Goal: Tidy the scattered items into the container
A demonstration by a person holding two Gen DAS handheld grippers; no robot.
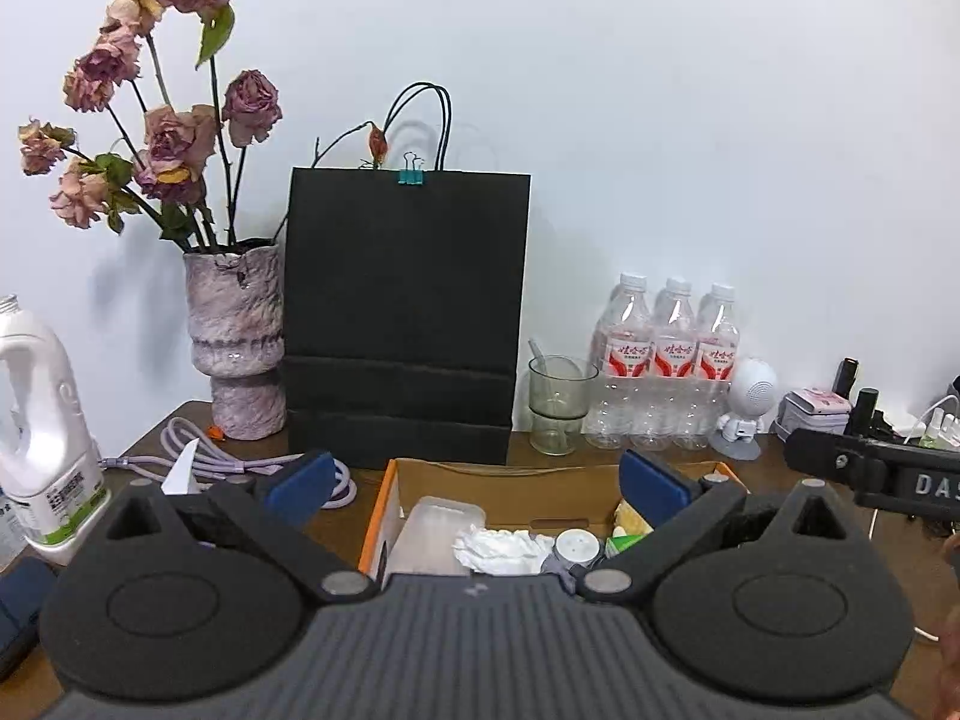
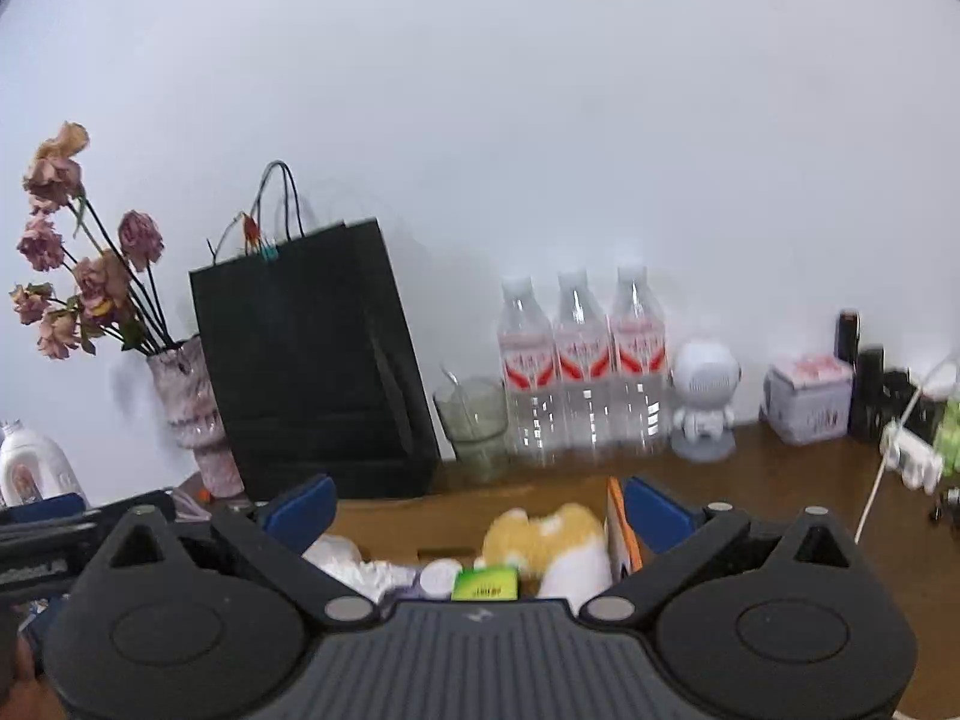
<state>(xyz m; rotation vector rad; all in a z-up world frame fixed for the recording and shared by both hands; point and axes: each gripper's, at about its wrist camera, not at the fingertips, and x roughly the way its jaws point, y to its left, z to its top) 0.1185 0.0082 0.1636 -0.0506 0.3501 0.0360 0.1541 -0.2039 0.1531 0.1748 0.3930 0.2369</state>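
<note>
Both claws are spread wide with nothing between their blue pads: the left gripper (image 1: 477, 489) and the right gripper (image 2: 477, 507) hang above the cardboard box (image 1: 384, 498), which sits on the desk (image 1: 780, 468) in front of the black paper bag (image 1: 405, 318) at the back edge. In the box lie a clear plastic tub (image 1: 435, 531), crumpled white tissue (image 1: 501, 549), a small green carton (image 2: 485, 583) and what looks like a yellow-and-white plush toy (image 2: 549, 543), blurred in the right wrist view.
</note>
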